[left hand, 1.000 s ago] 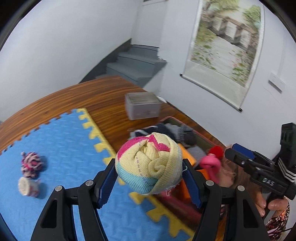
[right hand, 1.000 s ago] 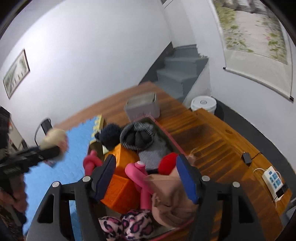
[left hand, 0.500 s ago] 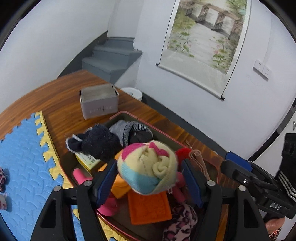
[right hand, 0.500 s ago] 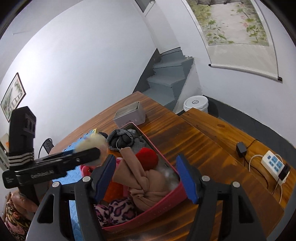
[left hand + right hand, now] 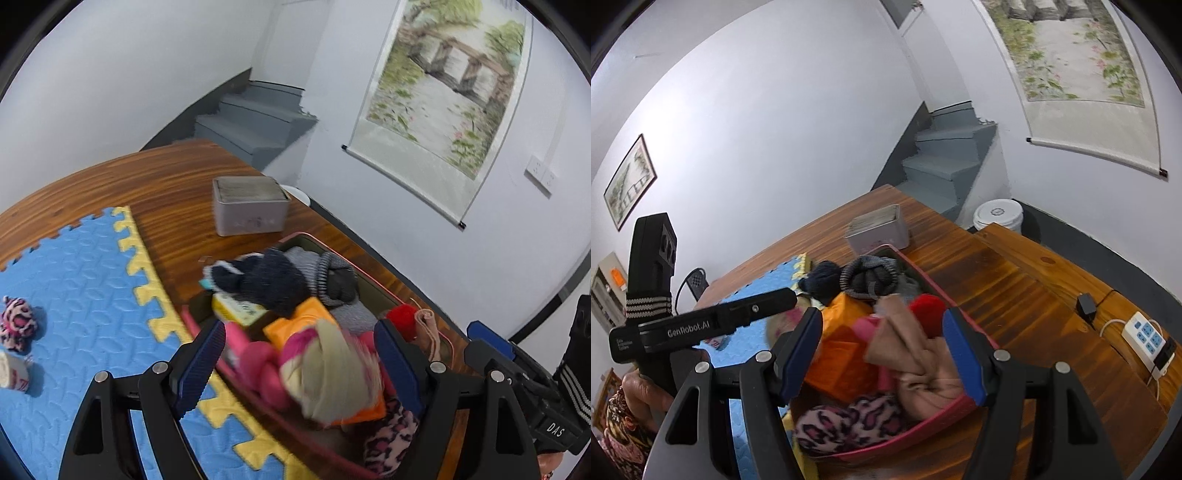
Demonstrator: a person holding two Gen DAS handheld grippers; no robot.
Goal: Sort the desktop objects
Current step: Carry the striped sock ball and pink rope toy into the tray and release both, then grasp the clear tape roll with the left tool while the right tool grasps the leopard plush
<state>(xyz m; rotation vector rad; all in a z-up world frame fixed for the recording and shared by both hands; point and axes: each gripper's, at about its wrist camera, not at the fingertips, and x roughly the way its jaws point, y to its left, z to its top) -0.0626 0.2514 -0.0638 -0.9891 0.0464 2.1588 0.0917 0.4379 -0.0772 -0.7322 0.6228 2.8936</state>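
Between the spread left tongs (image 5: 299, 360) a blurred sock ball (image 5: 332, 376) hides the bin (image 5: 236, 373); right tongs (image 5: 882, 350) gape empty

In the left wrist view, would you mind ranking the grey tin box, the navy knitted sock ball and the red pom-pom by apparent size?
1. Grey tin box and navy knitted sock ball: they look alike, and the ball lies nearer, so no ranking.
2. Red pom-pom: clearly smallest, though partly hidden.

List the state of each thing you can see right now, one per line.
Left gripper: open, nothing clamped.
Right gripper: open, empty.
Rolled yellow-pink-blue sock ball: blurred, loose between the fingers, over the bin.
Red plastic bin: heaped full.
Grey metal tin: upright on the table.
Leopard-print sock ball: lying on the blue mat.
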